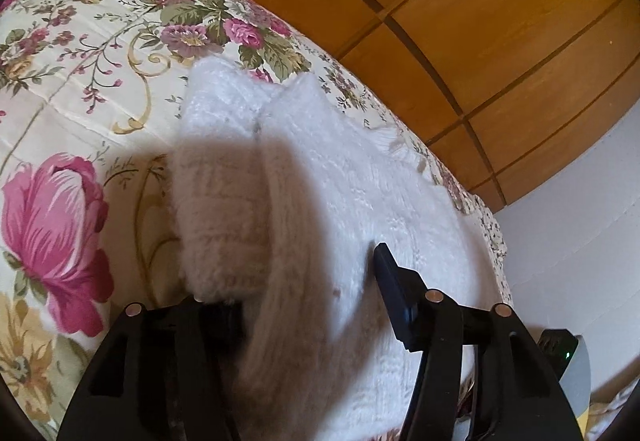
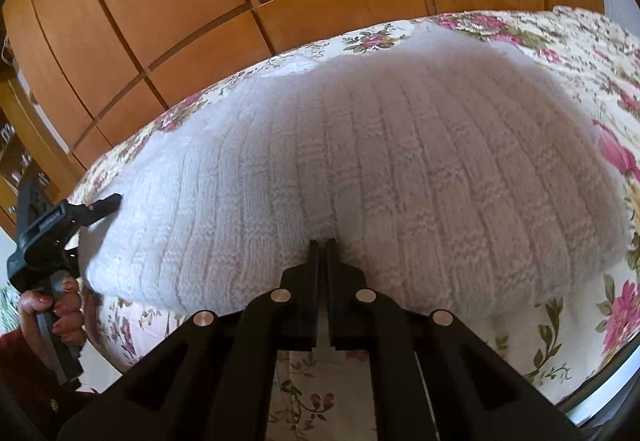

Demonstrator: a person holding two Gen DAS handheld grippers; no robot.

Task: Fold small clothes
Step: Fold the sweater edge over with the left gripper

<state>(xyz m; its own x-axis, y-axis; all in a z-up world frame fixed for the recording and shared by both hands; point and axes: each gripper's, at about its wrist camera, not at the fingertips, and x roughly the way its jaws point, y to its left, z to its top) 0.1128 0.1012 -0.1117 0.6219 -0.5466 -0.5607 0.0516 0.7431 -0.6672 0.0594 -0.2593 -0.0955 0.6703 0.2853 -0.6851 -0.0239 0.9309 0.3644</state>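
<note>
A white knitted garment (image 2: pixel 360 161) lies on the floral bedspread (image 2: pixel 580 73). My right gripper (image 2: pixel 323 243) is shut on its near hem, and the knit bunches at the fingertips. In the left wrist view the same garment (image 1: pixel 360 177) has a rolled side edge standing up between the jaws of my left gripper (image 1: pixel 300 281). One finger (image 1: pixel 386 265) rests on top of the knit, while the other is hidden under the fold. The jaws stand apart and I see no squeeze on the fabric. The left gripper (image 2: pixel 106 204) also shows at the garment's left edge in the right wrist view.
A wooden panelled wardrobe (image 1: pixel 460 21) rises behind the bed, with a white wall (image 1: pixel 580 209) to its right. The bedspread (image 1: pixel 80 81) spreads wide on the left. A hand (image 2: pixel 60 305) with a dark red sleeve holds the left gripper's handle.
</note>
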